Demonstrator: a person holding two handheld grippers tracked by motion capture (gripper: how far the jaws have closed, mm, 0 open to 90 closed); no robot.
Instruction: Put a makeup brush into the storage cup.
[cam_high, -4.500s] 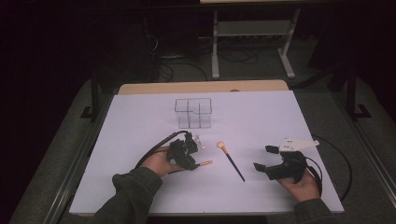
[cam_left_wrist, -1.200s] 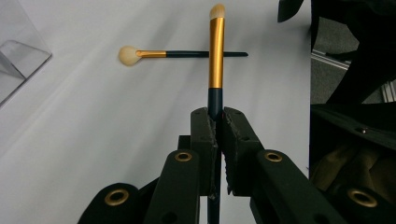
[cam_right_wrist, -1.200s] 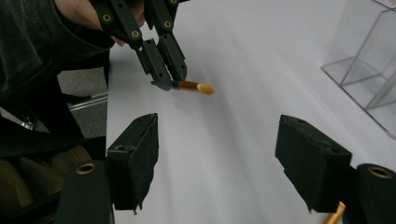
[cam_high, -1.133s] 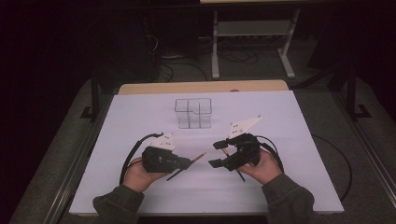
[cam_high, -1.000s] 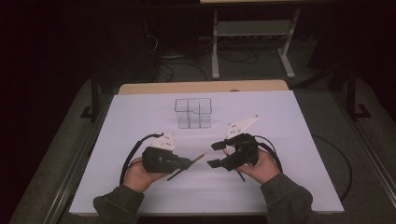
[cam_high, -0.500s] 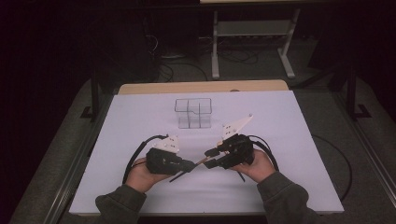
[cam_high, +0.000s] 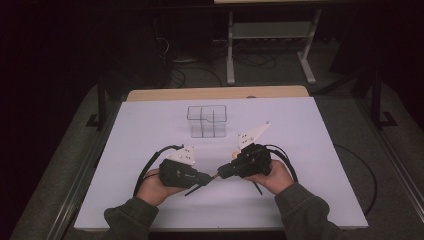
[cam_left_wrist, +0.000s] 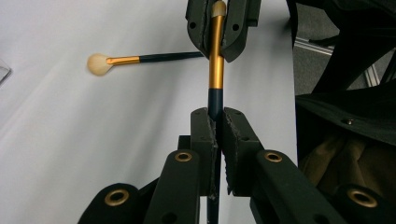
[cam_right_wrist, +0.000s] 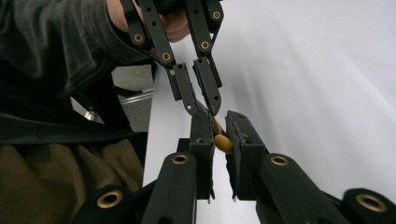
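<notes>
Two grippers meet over the near middle of the white tabletop (cam_high: 310, 150), each clamped on an end of one makeup brush (cam_left_wrist: 215, 70). The left gripper (cam_high: 204, 178) has its jaws closed tight on the brush's dark handle, which runs out from between them toward the other gripper. The right gripper (cam_high: 223, 172) has just been closing its jaws, and they now pinch the gold ferrule near the pale bristle tip, as the left gripper view shows. In the right gripper view the gold part (cam_right_wrist: 222, 143) sits between the right gripper's (cam_right_wrist: 219, 140) own jaws, with the left gripper's jaws right ahead, nearly touching them. The brush hangs above the tabletop, between the two hands.

A second brush (cam_left_wrist: 140, 60), with a round pale head, gold ferrule and dark handle, lies flat on the tabletop beyond the held one, apart from it. A clear plastic organiser (cam_high: 207, 120) with several compartments stands toward the far edge, well apart from both grippers. The space between it and the grippers is bare. Cables trail from each gripper across the tabletop beside the hands.
</notes>
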